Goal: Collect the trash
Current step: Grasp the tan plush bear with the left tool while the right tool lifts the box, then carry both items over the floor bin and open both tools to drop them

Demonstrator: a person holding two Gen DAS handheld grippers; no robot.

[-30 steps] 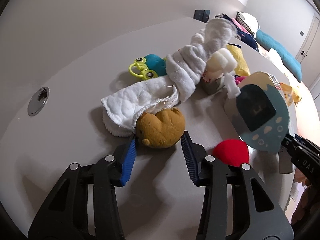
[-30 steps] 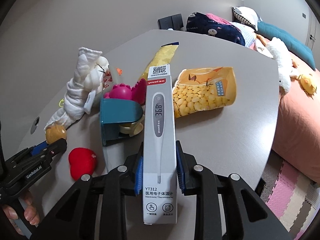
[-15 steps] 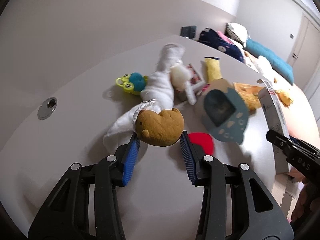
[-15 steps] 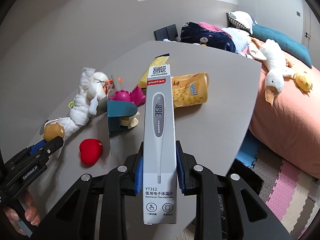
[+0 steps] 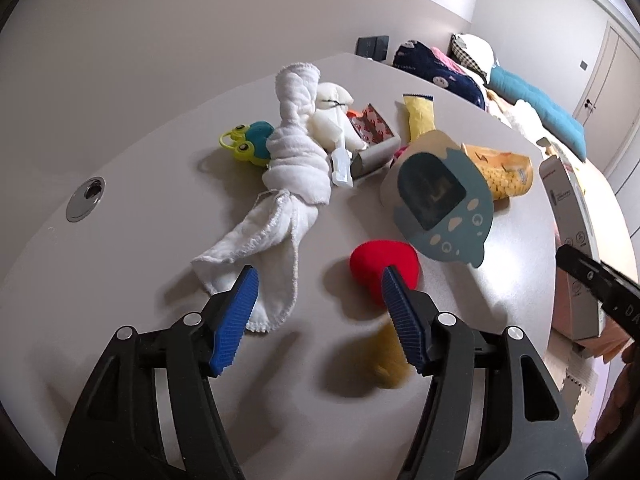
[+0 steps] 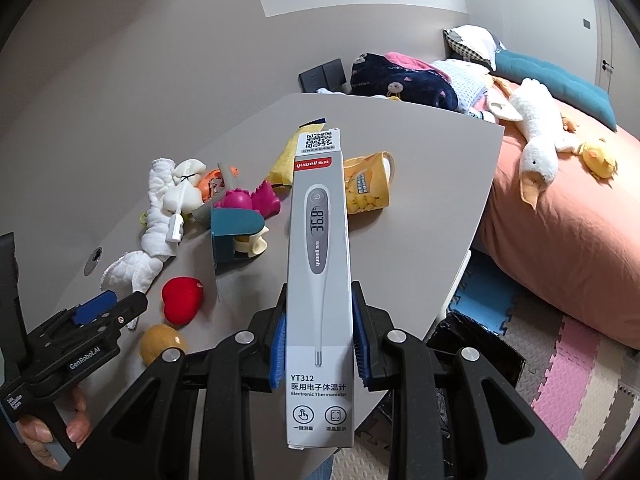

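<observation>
My right gripper is shut on a white thermometer box and holds it above the table's near edge; the box also shows at the right in the left wrist view. My left gripper is open and empty above the table. A brown plush toy lies blurred below its right finger; it also shows in the right wrist view, beside the left gripper. A red plush heart, a yellow corn snack bag and a yellow wrapper lie on the table.
A twisted white cloth, a frog toy, a teal card box and a red-patterned wrapper lie on the grey table. A black bag sits on the floor by the table edge. A bed stands at the right.
My left gripper has opened and let go of the brown plush toy, which has dropped to the table below it. The right gripper has drawn back and up with the box.
</observation>
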